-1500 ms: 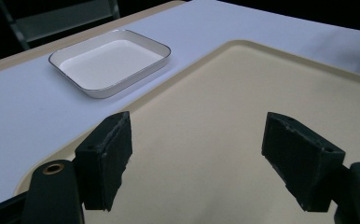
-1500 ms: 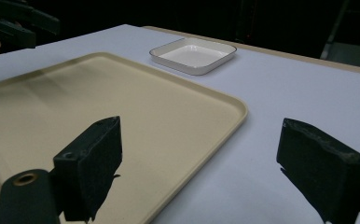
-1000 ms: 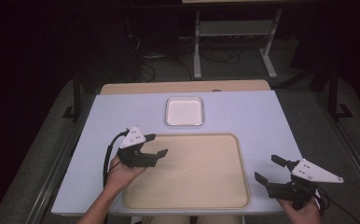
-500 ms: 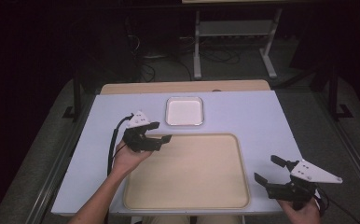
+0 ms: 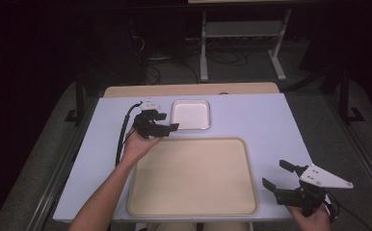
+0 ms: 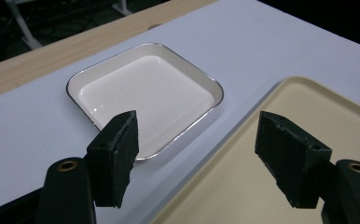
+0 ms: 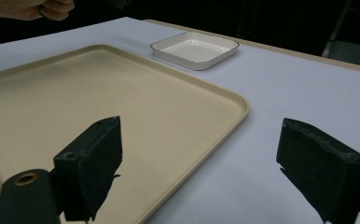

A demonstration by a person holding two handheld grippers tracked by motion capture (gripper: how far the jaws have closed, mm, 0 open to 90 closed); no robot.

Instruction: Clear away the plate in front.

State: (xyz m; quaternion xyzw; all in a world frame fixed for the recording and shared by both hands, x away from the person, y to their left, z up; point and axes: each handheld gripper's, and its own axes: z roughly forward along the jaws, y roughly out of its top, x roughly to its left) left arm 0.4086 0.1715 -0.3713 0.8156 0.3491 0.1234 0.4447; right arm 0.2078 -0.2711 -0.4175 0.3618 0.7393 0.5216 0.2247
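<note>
A small white square dish (image 5: 190,114) sits at the back middle of the pale blue table (image 5: 271,125). In front of it lies a large beige tray (image 5: 192,175) with nothing on it. My left gripper (image 5: 167,122) hovers open just left of the dish, by the tray's far left corner. In the left gripper view, the left gripper (image 6: 197,123) has wide-apart jaws framing the dish (image 6: 145,93) and the tray's corner (image 6: 225,186). My right gripper (image 5: 274,174) is open near the tray's front right corner. In the right gripper view, the right gripper (image 7: 201,128) holds nothing and looks across the tray (image 7: 99,93) to the dish (image 7: 194,49).
A wooden strip (image 5: 189,89) runs along the table's far edge. Behind it on the dark floor stand a metal frame (image 5: 242,38) and cables. The person's left hand (image 7: 52,7) shows far off in the right gripper view.
The left gripper has moved away from the person and to the right, from beside the tray's left edge up to the white dish. The right gripper has stayed put.
</note>
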